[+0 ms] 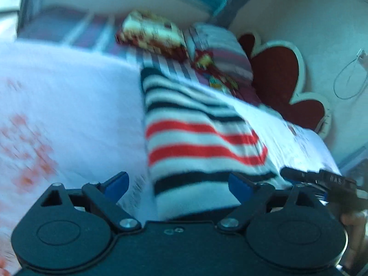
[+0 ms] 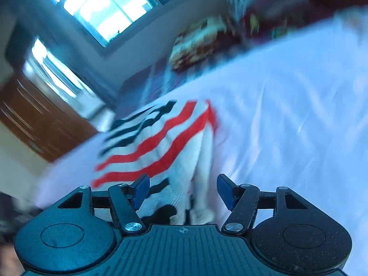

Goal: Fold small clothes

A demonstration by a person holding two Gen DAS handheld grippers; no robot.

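Left wrist view: striped sweater (image 1: 202, 138), knit, white with black and red bands, lying flat on the white sheet (image 1: 69, 96) of a bed. Long axis runs from the near edge of the sheet away toward the pillows (image 1: 218, 50) at the far end. Left gripper (image 1: 179, 184) jaws stand wide apart. The near end of the sweater sits between and under the two blue pads, but neither pad presses on it. Nothing is held.

Right wrist view: same striped sweater (image 2: 161, 147), lying ahead and to the left of the jaws, bands slanting up to the right. Its right edge shows a doubled fold line running away from the camera. Right gripper (image 2: 182, 191) jaws are apart, less widely than the left pair. A white and black portion of the sweater lies between the pads, and no grip can be seen. Bare sheet (image 2: 287, 115) fills the right side.

Governing relation: both grippers are at the near end of the sweater and point along its length. The left one sits roughly on its centre line. The right one sits at its right edge and shows in the left wrist view as a dark bar (image 1: 322, 179) just beside the near right corner.

Judgement: the next fold likely calls for pinching the near hem at two corners and carrying it toward the far end. Both views are blurred, so exact contact cannot be told.
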